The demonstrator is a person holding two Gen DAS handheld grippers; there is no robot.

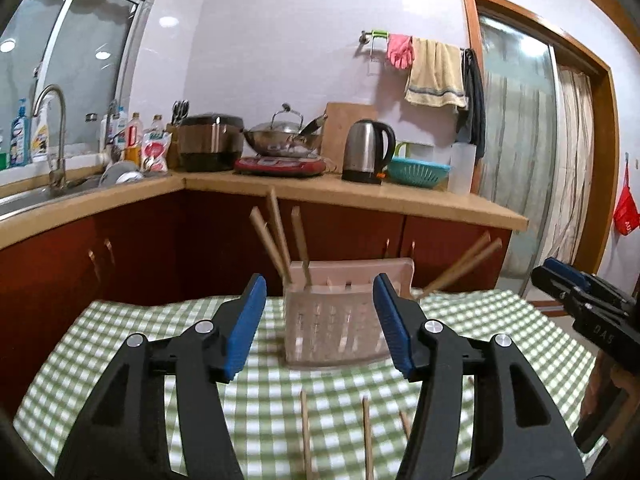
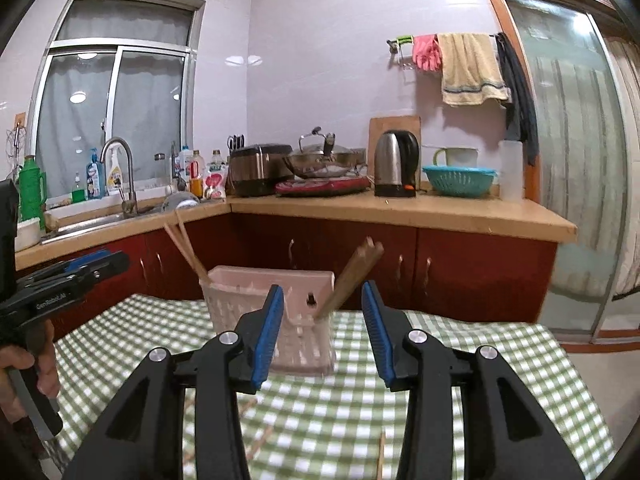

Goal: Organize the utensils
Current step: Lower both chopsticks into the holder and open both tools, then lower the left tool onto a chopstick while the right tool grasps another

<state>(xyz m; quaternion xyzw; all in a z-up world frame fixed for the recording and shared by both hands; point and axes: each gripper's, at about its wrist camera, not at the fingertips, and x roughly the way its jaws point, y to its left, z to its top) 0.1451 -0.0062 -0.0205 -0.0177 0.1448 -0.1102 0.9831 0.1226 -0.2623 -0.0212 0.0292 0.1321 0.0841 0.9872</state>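
A pale pink slotted utensil holder (image 1: pixel 336 332) (image 2: pixel 236 304) stands on the green checked tablecloth (image 1: pixel 120 340). Wooden chopsticks (image 1: pixel 280 236) lean out of its left side, and two more (image 1: pixel 460 268) (image 2: pixel 352 276) stick out to the right. Loose chopsticks (image 1: pixel 306 432) (image 2: pixel 256 440) lie on the cloth close under the grippers. My left gripper (image 1: pixel 318 284) is open, empty, a little short of the holder. My right gripper (image 2: pixel 322 292) is open too, with nothing between its blue pads, facing the holder's right end. Each gripper shows at the edge of the other's view.
Behind the table runs an L-shaped wooden counter (image 2: pixel 400 212) over red cabinets, with a sink and tap (image 2: pixel 120 168), bottles, rice cooker, wok (image 2: pixel 324 160), kettle (image 2: pixel 396 164) and teal colander (image 2: pixel 460 180). A glass sliding door (image 2: pixel 568 160) is at right. A hand (image 2: pixel 24 364) holds the left gripper.
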